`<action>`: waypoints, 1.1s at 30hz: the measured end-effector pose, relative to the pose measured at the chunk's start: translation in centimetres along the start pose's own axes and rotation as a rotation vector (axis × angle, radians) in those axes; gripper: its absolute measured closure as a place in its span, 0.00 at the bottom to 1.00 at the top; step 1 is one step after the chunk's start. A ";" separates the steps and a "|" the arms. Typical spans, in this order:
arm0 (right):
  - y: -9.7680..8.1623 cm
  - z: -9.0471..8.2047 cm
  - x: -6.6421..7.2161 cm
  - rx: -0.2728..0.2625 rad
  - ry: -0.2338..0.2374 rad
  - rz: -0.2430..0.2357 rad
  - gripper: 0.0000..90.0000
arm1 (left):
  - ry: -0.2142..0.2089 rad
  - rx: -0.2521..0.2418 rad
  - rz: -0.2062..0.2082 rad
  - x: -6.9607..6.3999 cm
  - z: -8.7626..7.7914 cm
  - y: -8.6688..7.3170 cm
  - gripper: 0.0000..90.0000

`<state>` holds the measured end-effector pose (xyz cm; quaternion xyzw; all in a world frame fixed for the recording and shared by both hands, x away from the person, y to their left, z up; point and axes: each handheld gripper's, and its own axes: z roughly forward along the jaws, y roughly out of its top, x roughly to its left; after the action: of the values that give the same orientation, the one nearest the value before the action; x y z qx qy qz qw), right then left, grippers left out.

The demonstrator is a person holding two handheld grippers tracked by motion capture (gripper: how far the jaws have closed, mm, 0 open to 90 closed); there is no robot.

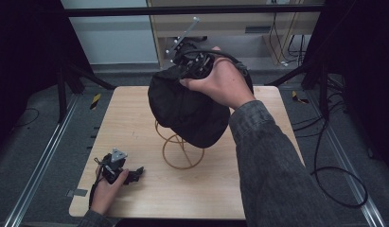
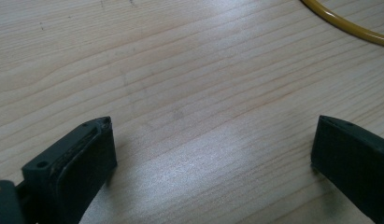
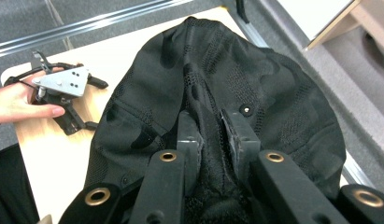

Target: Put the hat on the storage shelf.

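Two grippers in play. Our right gripper (image 3: 213, 135) has its fingers pinched on a fold of the black cap (image 1: 190, 111), held up over the yellow wire stand (image 1: 180, 150) near the surface (image 1: 135, 118) middle. Left gripper (image 1: 128, 174) rests by the near-left corner, fingers wide, nothing between them. We judge the step as setting the cap on the stand; next move needs lowering and centring. Stand top is hidden by the cap, so seating is unclear.
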<state>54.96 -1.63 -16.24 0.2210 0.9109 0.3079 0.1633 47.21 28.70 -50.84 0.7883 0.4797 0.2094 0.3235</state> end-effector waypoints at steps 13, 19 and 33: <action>0.5 4.0 -0.1 0.114 0.028 0.022 0.87 | -0.001 0.000 -0.002 0.0 0.0 0.0 0.00; 0.5 5.5 -0.2 0.143 0.040 0.034 0.87 | -0.001 -0.001 -0.003 0.0 0.0 0.0 0.00; 0.3 7.7 0.0 0.186 0.061 0.048 0.85 | -0.001 0.000 -0.003 0.0 0.0 0.0 0.00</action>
<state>58.36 2.39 -21.87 0.2477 0.9344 0.2324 0.1070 47.21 28.68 -50.84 0.7876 0.4808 0.2087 0.3241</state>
